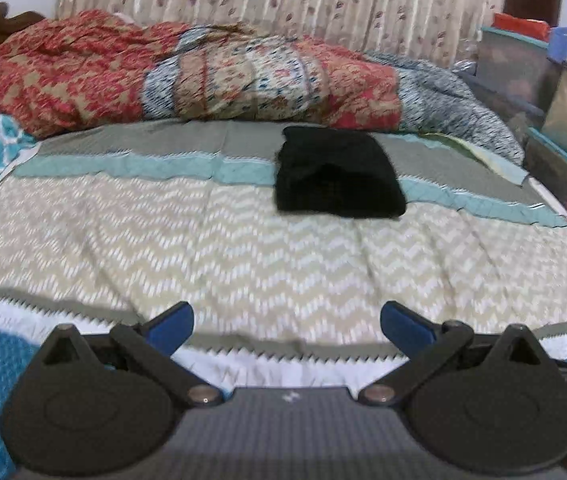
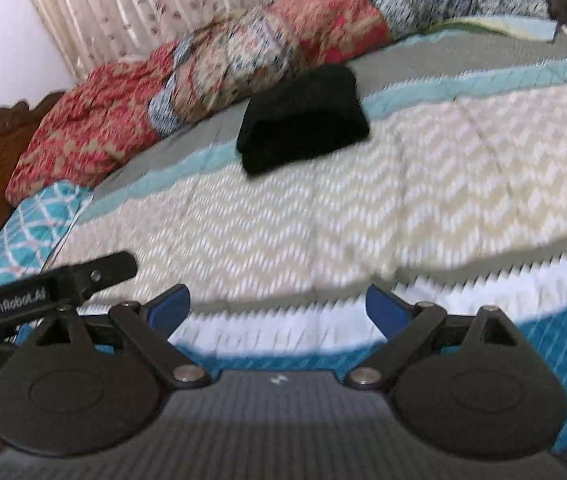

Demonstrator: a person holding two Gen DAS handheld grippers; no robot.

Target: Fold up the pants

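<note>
Black fabric, soft and light: one pair of pants [image 1: 339,174] lies folded into a compact bundle on the far part of the bed [image 1: 243,240], just beside the heaped red patterned blanket [image 1: 83,72]. Expect limp, non-slippery cloth; grip any layered edge or corner, pinching all layers together. Left tool [image 1: 286,326] and right tool [image 2: 277,308], two in all, both stand wide and empty, well apart from the pants.
</note>
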